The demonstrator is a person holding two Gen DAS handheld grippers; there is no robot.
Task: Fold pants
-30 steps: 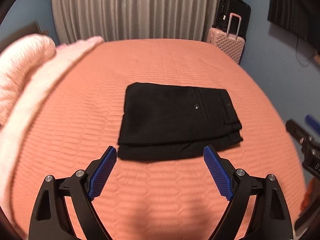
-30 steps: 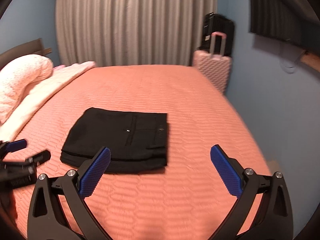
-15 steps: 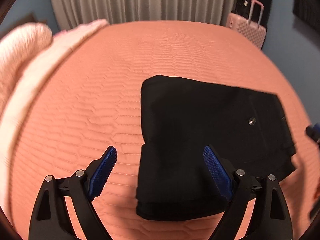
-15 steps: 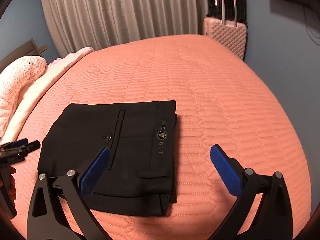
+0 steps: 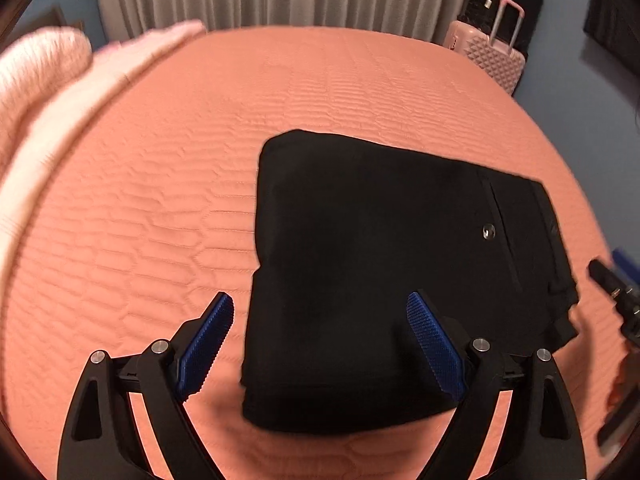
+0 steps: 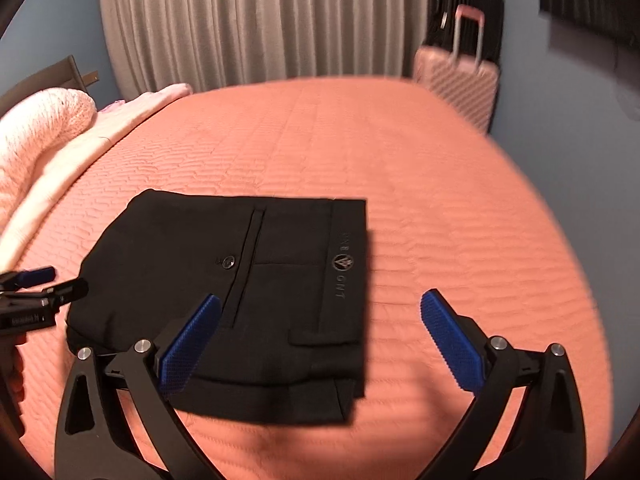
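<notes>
1. Compared with half a second ago, the left hand-held gripper [image 5: 320,320] has shifted little – the folded black pants [image 5: 380,272] sit in nearly the same spot ahead of it, only slightly further right in its view. Its jaws are spread wide, holding nothing, the right blue pad over the cloth and the left pad over bare bedspread.
2. The right hand-held gripper [image 6: 320,320] has drawn back a touch: the pants [image 6: 240,288] look a little smaller than before, lying ahead and to its left. Its jaws are also wide and empty, the left pad over the pants' near edge.
3. The pants lie flat in a compact rectangle, back pocket button and waistband logo facing up (the layers show at the near edge).
4. They rest on a bed [image 6: 440,200] with an orange quilted cover – a pink blanket [image 6: 44,132] is heaped far to the left of both grippers.
5. Beyond the bed hang pale curtains [image 6: 260,20]; a pink suitcase [image 6: 460,84] stands at the far right against a blue wall.
</notes>
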